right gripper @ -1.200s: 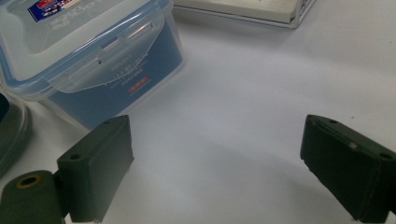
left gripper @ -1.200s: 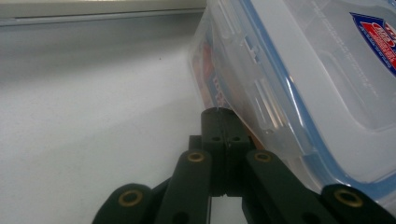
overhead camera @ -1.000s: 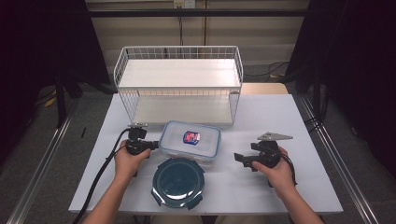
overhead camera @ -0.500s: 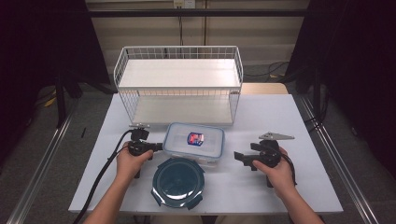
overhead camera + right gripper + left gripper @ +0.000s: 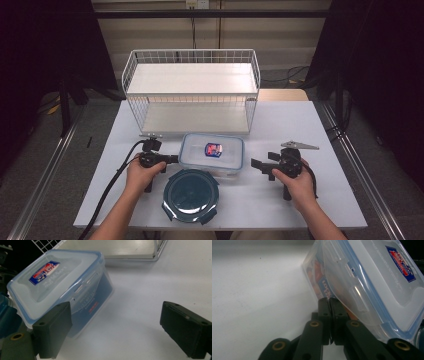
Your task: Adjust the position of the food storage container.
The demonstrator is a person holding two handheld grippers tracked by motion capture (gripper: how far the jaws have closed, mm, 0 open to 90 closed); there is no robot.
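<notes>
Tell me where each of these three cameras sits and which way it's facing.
High view: above the person's side, looking forward and down on the white table, wire rack, clear container and dark round lid; both forearms and hands show.
Left gripper view: rides the left gripper, looking along its shut jaws at the container's side.
Right gripper view: rides the right gripper, looking between open jaws at the container and rack.
All views share the container.

Red-and-blue label on container lid, wording too blurred to read
</notes>
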